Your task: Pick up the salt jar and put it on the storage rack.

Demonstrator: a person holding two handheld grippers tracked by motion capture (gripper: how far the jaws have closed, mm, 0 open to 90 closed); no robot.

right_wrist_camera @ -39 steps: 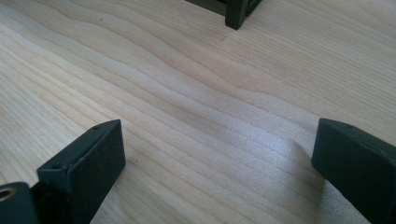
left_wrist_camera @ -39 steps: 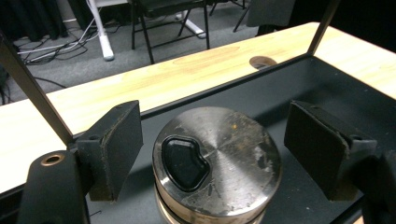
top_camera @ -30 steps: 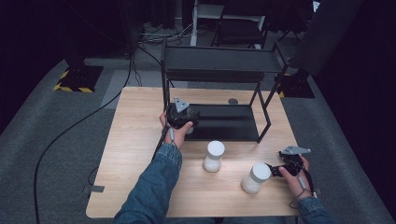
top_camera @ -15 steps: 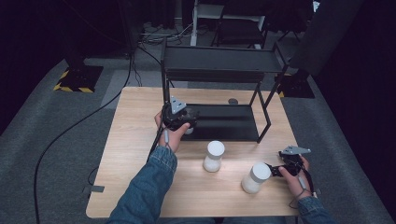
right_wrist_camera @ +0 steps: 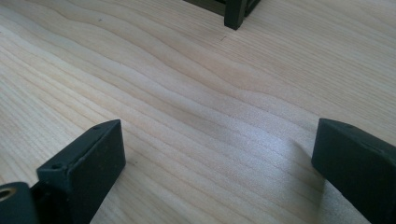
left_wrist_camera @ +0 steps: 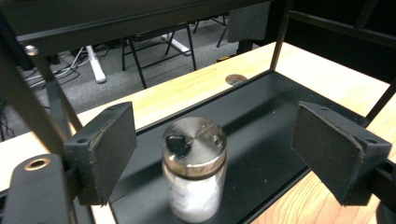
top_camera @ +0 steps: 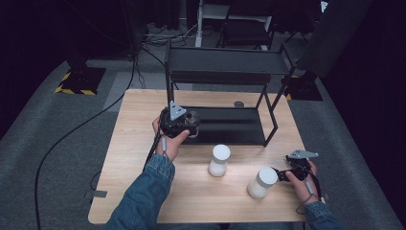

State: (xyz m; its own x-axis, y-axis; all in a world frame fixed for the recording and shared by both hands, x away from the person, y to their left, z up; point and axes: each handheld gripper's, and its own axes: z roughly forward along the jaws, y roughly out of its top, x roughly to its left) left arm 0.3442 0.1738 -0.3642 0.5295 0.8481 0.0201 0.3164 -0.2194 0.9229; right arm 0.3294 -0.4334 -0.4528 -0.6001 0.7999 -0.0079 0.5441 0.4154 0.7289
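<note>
A glass jar (left_wrist_camera: 194,163) with a metal lid and white contents stands upright on the black lower shelf (left_wrist_camera: 261,140) of the rack. My left gripper (left_wrist_camera: 215,154) straddles it. Its jaws have just been opening, and both pads stand clear of the jar's sides. From above, the left gripper (top_camera: 193,120) is at the lower shelf's left end (top_camera: 230,125). My right gripper (right_wrist_camera: 215,158) is open over bare wood with nothing between its jaws. In the high view the right gripper (top_camera: 280,175) sits beside a white jar (top_camera: 261,182) near the table's front right.
A second white jar (top_camera: 219,160) stands mid-table in front of the rack. The black two-level rack (top_camera: 225,64) takes up the back of the wooden table (top_camera: 134,158). One rack leg (right_wrist_camera: 235,18) stands ahead of the right gripper. A round grommet (top_camera: 238,104) lies behind the shelf.
The left gripper has shifted slightly back and up at the shelf's left end. The right hand and both white jars have stayed put.
</note>
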